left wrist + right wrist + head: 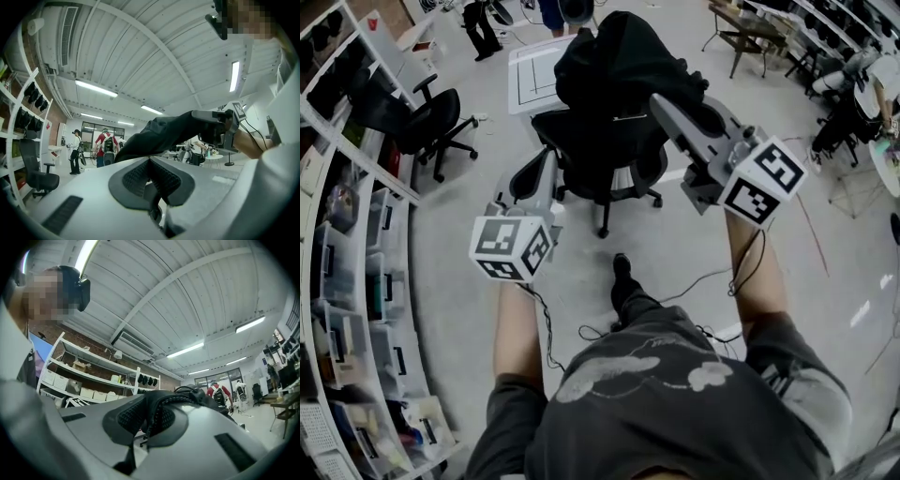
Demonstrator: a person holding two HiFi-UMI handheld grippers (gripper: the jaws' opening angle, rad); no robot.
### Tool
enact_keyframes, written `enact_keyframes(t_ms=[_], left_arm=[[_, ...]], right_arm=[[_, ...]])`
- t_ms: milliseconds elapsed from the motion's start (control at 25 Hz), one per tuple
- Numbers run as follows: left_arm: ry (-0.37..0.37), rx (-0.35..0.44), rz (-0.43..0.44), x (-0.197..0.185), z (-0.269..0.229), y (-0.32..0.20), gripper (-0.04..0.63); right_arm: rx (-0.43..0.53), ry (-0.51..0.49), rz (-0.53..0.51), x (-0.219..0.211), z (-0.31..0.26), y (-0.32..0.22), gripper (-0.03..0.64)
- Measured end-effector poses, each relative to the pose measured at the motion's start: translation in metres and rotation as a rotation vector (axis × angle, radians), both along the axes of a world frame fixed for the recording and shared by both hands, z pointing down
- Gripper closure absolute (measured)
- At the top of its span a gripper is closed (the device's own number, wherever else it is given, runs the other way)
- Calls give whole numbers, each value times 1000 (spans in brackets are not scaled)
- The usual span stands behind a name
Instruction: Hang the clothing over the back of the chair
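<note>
Black clothing point(614, 56) is heaped over the top of a black office chair point(600, 155) ahead of me. My right gripper point(661, 101) reaches into the heap's right side. In the right gripper view its jaws point(151, 413) are shut on a fold of the clothing point(197, 397), with a cord between the pads. My left gripper point(547, 157) hangs lower, by the chair's left side. In the left gripper view its jaws point(151, 161) are shut with no cloth showing between them. The clothing point(159, 133) stretches just beyond them to the other gripper.
A second black office chair point(427, 122) stands at the left by long white shelves point(337, 281). A white board point(530, 75) lies behind the chair. Tables point(750, 33) and people point(478, 23) are farther back. A cable point(675, 291) trails on the floor.
</note>
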State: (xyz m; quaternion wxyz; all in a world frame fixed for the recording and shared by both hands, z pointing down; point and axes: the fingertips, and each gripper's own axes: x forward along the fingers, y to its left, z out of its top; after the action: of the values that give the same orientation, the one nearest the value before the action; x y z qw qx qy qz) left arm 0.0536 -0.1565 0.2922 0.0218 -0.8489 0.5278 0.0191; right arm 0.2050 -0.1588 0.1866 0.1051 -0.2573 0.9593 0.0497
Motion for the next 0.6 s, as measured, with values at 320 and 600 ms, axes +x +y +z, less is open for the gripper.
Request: enact_keyframes(t_ms=[320,600], left_arm=[[-37,60,-21,11,9,37,595],[25,-29,-47,3,43,40,595]], right_arm=[[-32,56,14,10,59,36,624],[-108,79,15,24,111,45,624]])
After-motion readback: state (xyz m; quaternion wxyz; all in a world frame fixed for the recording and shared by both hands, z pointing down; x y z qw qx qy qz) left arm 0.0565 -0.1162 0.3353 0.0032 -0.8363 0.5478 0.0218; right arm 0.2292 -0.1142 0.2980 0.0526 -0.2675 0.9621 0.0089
